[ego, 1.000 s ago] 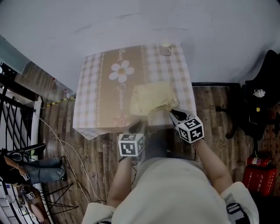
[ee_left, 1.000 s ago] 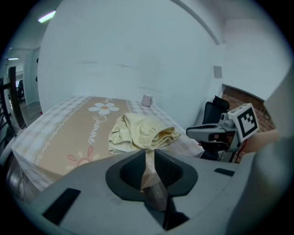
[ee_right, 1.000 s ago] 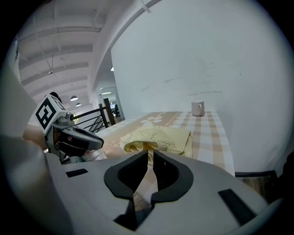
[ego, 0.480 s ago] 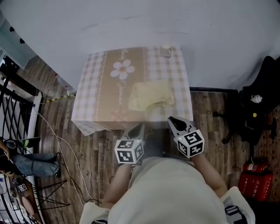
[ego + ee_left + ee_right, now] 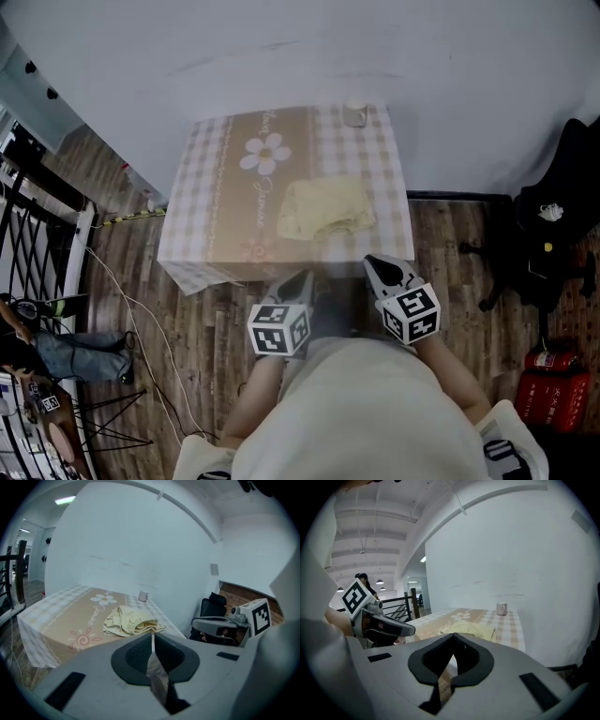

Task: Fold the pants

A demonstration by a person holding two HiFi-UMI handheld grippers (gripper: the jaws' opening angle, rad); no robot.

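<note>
The pale yellow pants [image 5: 325,208] lie folded in a compact bundle on the checked, flower-printed tablecloth [image 5: 202,216], near the table's front right. Both grippers hang in front of the table, off its near edge and apart from the pants. The jaws of my left gripper [image 5: 302,277] are closing and stand almost together, with nothing between them [image 5: 152,641]. My right gripper [image 5: 373,262] is shut and empty [image 5: 453,641]. Both gripper views show the pants [image 5: 131,620] [image 5: 466,628] ahead on the table.
A pale cup [image 5: 354,114] stands at the table's far right by the white wall. A black office chair [image 5: 562,216] and red extinguishers [image 5: 548,375] are to the right. A black railing [image 5: 28,234], a floor cable [image 5: 141,319] and a seated person [image 5: 66,361] are to the left.
Both grippers have drawn back from the pants and the table's front edge toward my body. The pants have stayed in place.
</note>
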